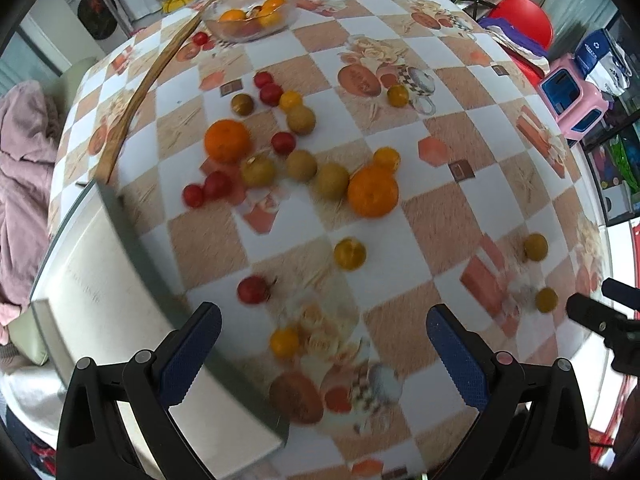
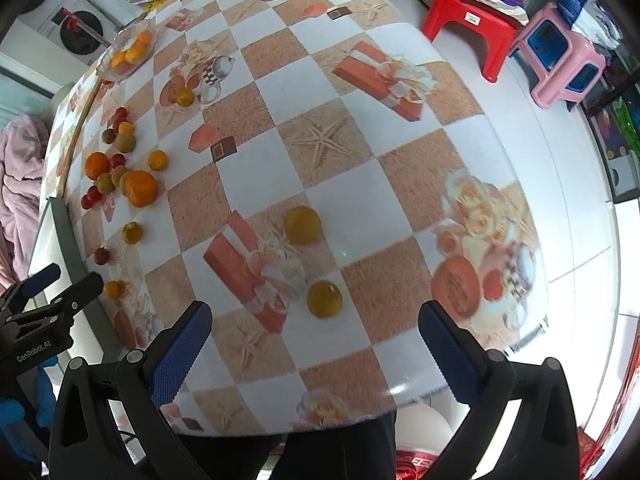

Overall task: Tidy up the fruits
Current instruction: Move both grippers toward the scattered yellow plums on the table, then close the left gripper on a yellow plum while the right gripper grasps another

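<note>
Many fruits lie loose on the checked tablecloth (image 1: 440,216). In the left wrist view two oranges (image 1: 373,191) (image 1: 227,141), several brownish longans (image 1: 331,181), red cherry tomatoes (image 1: 253,289) and small yellow fruits (image 1: 350,253) are scattered mid-table. A glass bowl (image 1: 251,12) with oranges stands at the far end. My left gripper (image 1: 323,344) is open and empty above a small yellow fruit (image 1: 284,342). My right gripper (image 2: 315,340) is open and empty just in front of a yellow fruit (image 2: 324,299), with another (image 2: 302,225) beyond it.
A long wooden stick (image 1: 140,92) lies along the table's left side. A grey-edged white board (image 1: 120,300) overlaps the near left corner. Red (image 2: 472,16) and pink stools (image 2: 560,68) stand beyond the table's right edge. The table's near edge (image 2: 400,400) is close.
</note>
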